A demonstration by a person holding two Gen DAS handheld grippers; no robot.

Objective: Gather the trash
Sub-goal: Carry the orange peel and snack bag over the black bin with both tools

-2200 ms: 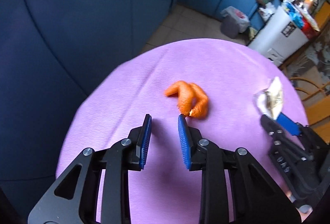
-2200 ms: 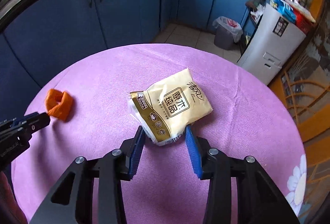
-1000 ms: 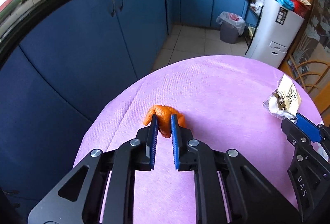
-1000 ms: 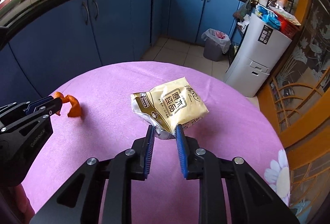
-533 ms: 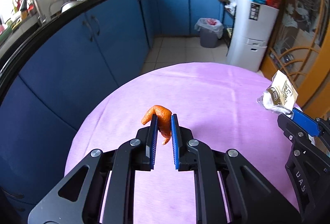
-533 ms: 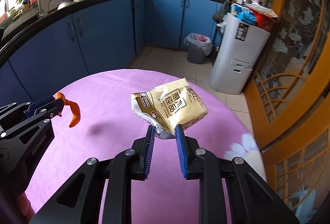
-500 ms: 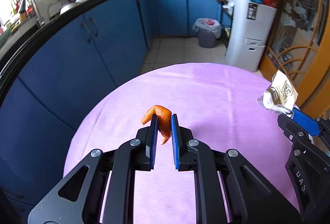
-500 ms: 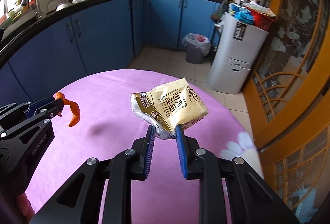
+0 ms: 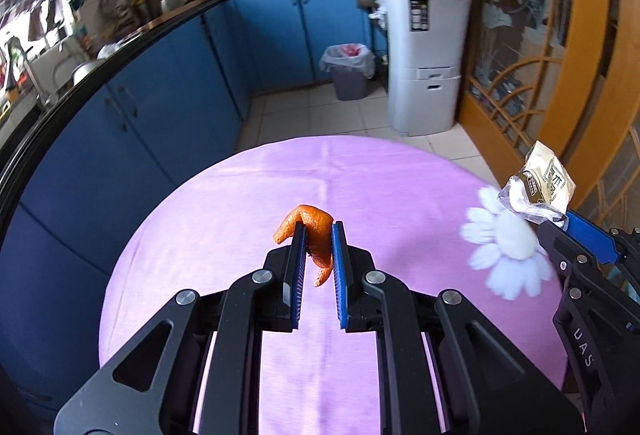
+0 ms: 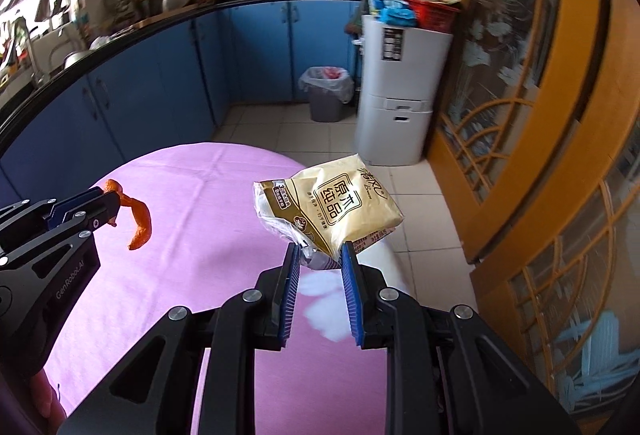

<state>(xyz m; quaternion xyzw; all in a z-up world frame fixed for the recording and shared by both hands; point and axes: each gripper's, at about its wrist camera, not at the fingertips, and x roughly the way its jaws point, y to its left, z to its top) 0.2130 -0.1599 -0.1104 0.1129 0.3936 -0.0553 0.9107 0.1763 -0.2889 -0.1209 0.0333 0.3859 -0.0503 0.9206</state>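
My left gripper (image 9: 317,231) is shut on an orange peel (image 9: 314,225) and holds it in the air above the round purple table (image 9: 240,203). The peel hangs down between the fingers; it also shows in the right wrist view (image 10: 138,215). My right gripper (image 10: 319,251) is shut on the corner of a beige snack wrapper (image 10: 340,209), held up over the table's right edge. The wrapper also shows at the right of the left wrist view (image 9: 540,191). A grey trash bin (image 10: 326,97) with a white liner stands on the tiled floor beyond the table.
A white cabinet (image 10: 400,91) with a red basket on top stands right of the bin. Blue kitchen cupboards (image 10: 160,83) run along the left and back. A wooden glass door (image 10: 540,115) is on the right. The tablecloth has white flower prints (image 9: 504,247).
Both grippers closed on their items and lifted them off the table. Both views have risen and tilted up toward the kitchen floor and the bin.
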